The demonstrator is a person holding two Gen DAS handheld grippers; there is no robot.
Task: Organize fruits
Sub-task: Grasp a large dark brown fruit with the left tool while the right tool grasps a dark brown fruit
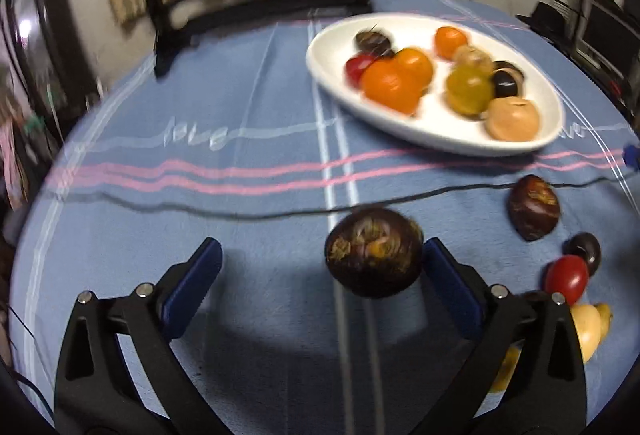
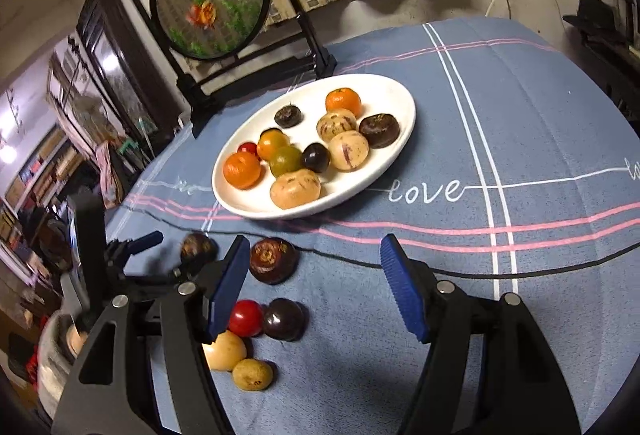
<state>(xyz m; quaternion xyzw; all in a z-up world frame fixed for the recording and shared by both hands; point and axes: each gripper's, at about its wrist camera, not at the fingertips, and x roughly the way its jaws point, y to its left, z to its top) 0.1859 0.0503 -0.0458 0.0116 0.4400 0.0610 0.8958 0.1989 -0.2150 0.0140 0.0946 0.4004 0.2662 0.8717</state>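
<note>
Nearest the left wrist camera, the left gripper [image 1: 320, 269] stands spread wide, a dark brown, rough-skinned round fruit [image 1: 374, 253] just inside its right-hand finger and nothing touching the opposite pad. The right gripper [image 2: 316, 291] likewise hangs released and empty over the blue striped tablecloth [image 2: 540, 139]. Beside it lie loose pieces: a second brown fruit [image 2: 274, 261], a red cherry tomato [image 2: 245, 318], a dark purple plum [image 2: 283, 319], a pale yellow fruit [image 2: 224, 351] and a small tan one [image 2: 253, 375]. Farther off, the white oval plate [image 2: 384, 171] already holds about a dozen fruits. Judged step: picking up. Next, the left fingers must centre on the fruit, close, then carry it to the plate.
</note>
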